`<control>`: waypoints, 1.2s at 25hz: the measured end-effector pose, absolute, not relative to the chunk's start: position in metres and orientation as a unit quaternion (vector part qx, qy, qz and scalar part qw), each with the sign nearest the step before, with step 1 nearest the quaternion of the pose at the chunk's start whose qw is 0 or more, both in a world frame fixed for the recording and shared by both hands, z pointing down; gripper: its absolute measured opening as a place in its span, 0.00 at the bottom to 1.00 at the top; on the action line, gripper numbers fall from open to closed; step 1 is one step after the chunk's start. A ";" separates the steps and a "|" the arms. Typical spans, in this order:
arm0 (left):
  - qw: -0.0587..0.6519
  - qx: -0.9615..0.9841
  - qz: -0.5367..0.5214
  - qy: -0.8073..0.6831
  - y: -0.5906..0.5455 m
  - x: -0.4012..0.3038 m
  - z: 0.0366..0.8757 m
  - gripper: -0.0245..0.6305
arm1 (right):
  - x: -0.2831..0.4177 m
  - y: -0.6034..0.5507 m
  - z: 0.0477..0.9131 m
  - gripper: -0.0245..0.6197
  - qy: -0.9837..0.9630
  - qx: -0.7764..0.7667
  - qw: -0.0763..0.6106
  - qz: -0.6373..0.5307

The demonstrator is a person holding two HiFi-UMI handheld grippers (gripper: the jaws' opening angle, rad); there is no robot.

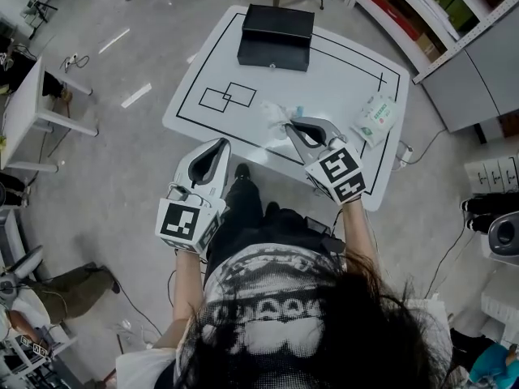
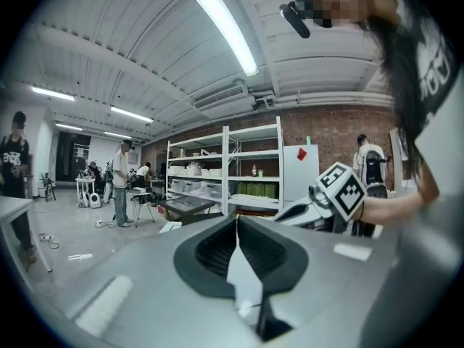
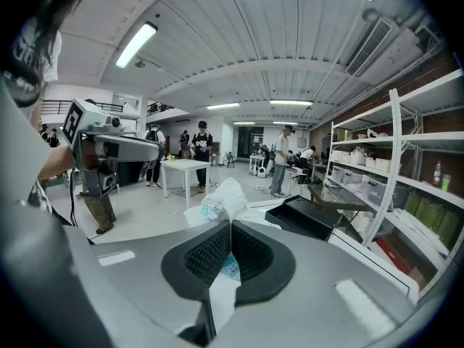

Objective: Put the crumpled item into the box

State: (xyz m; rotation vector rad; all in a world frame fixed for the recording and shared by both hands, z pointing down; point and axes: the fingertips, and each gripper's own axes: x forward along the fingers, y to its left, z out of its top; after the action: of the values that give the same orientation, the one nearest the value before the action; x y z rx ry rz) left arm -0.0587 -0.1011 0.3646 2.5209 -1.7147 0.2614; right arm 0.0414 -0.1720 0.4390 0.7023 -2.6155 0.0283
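While right gripper (image 1: 293, 126) pinches crumpled item (image 1: 276, 113), left gripper (image 1: 220, 145) hovers closed.

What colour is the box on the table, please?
Black; the box shows best in the head view.

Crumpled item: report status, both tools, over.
Right tool shut on crumpled item, at table's near edge. Left tool shut, empty, off the table. Box at far end; nothing between, wipes pack off to right.

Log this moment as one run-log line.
left hand-held gripper: shut, empty | right hand-held gripper: shut on crumpled item | box: far end of table, item not yet inside
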 end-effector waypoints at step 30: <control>0.060 0.867 0.097 -0.486 -0.284 -0.169 0.392 0.04 | -0.058 -0.393 0.508 0.05 -0.901 0.267 0.341 -0.014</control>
State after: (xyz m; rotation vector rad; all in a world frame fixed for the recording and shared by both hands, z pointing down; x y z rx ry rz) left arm -0.1685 -0.2838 0.3924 2.6230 -1.4702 0.2927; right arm -0.0583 -0.3929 0.5077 0.6949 -2.3441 -0.0363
